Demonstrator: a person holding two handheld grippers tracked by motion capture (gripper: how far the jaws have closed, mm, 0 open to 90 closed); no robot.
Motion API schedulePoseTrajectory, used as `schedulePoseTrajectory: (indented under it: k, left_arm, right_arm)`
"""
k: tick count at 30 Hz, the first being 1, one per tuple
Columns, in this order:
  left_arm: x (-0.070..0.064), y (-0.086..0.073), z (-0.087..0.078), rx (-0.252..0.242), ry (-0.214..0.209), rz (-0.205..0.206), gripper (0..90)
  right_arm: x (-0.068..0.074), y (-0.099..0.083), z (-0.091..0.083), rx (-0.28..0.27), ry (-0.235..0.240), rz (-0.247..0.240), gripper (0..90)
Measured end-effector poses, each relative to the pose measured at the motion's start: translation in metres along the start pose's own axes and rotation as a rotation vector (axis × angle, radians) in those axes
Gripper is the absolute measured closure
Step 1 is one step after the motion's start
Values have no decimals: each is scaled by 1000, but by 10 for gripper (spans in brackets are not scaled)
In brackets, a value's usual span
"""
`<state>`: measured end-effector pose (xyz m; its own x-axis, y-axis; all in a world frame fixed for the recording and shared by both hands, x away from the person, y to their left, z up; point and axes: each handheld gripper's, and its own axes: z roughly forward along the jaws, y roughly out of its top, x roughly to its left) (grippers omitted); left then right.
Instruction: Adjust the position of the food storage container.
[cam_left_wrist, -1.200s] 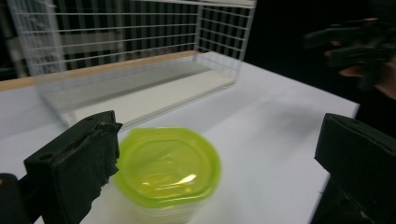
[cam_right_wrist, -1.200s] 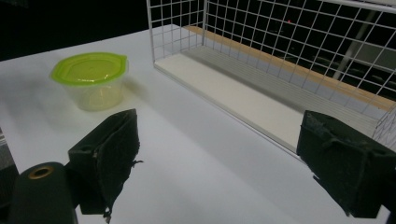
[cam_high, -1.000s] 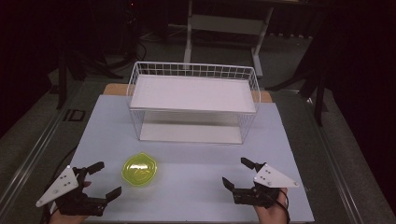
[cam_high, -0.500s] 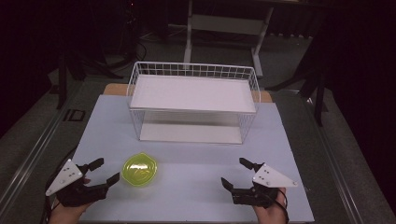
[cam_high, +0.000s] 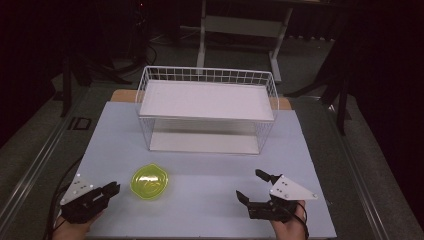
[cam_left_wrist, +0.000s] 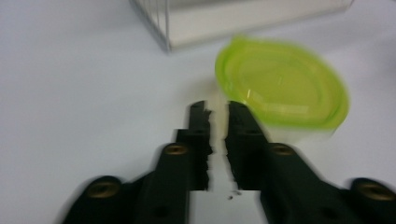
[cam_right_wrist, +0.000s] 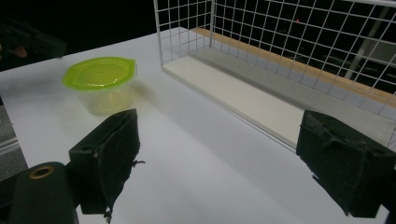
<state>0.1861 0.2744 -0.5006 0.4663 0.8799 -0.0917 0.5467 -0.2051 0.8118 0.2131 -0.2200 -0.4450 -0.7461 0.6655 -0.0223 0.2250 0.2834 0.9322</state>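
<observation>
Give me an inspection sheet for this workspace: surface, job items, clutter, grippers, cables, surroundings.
Surface: white table, bare at front.
Job's things: tub with green lid, upright, front left.
Clutter: wire rack at the back, white boards on two levels.
Grippers: left gripper beside the tub, jaws nearly shut, holding nothing; right gripper open, apart from everything.
Cables: one trails off the left edge.
Surroundings: dark floor, metal stand behind.

tub (cam_right_wrist: 100, 91): clear plastic, glossy green lid
rack (cam_high: 207, 75): thin white-coated wire, smooth white shelves
surface (cam_high: 200, 210): matt, smooth, pale
fingers (cam_right_wrist: 109, 154): matt black, rough pads
</observation>
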Motion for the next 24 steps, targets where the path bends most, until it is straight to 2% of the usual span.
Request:
schedulePoseTrajectory:
  k: [1, 4, 6, 11, 17, 19, 21, 24]
  left_arm:
    - [0, -2, 3, 22, -14, -1, 876]
    - [-2, -7, 12, 78, -20, 31, 897]
    - [-4, -8, 17, 113, -29, 32, 900]
    - [-9, -7, 27, 163, -69, 5, 900]
    - [-18, -4, 41, 180, -103, 29, 900]
    - [-20, -1, 45, 181, -92, 42, 900]
    - [-19, 1, 49, 177, -84, 30, 900]
    - [-18, 6, 57, 178, -74, 33, 900]
  right_arm:
    - [0, 0, 0, -2, 1, -1, 133]
    - [0, 0, 0, -3, 3, -4, 133]
    - [0, 0, 0, -1, 6, -4, 133]
    - [1, 0, 0, -2, 8, -7, 133]
    - [1, 0, -1, -6, 6, -8, 133]
    - [0, 1, -1, -6, 6, -8, 133]
    - [0, 1, -1, -7, 6, -9, 134]
    - [1, 1, -2, -7, 6, -10, 134]
